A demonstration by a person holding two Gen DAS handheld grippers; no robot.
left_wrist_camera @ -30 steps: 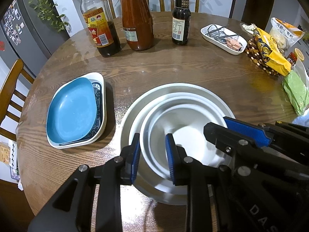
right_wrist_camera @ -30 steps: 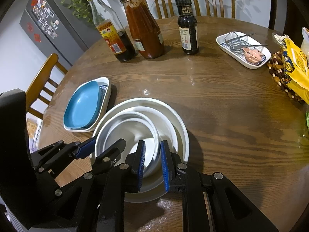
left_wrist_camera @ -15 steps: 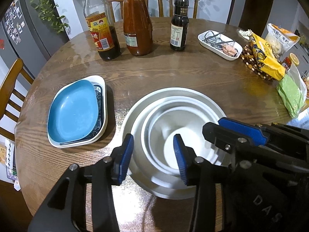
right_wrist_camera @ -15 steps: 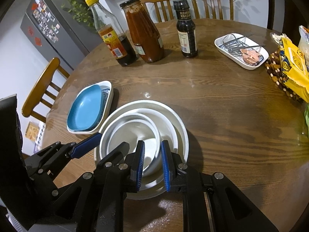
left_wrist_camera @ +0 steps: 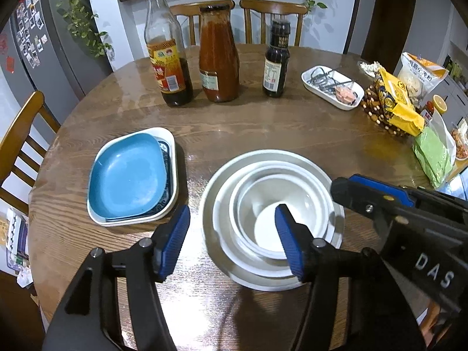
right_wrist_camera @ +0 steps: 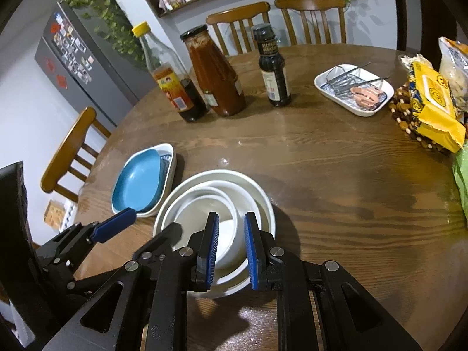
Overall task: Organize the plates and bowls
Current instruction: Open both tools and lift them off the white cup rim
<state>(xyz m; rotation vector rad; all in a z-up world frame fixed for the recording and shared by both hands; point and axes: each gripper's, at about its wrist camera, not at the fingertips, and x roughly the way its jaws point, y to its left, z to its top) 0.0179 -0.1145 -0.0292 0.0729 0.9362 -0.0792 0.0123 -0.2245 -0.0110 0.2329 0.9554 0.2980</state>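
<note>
The left tongs, clamped on the nested white bowls a second ago, have just been opening and now stand apart over the near rim. The right tongs hover nearly together beside them, gripping nothing, above the desk.

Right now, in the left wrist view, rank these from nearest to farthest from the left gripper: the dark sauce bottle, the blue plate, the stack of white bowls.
1. Stack of white bowls: just beyond the left gripper, partly between its open fingers.
2. Blue plate: further off, to the left.
3. Dark sauce bottle: far side of the table.
</note>
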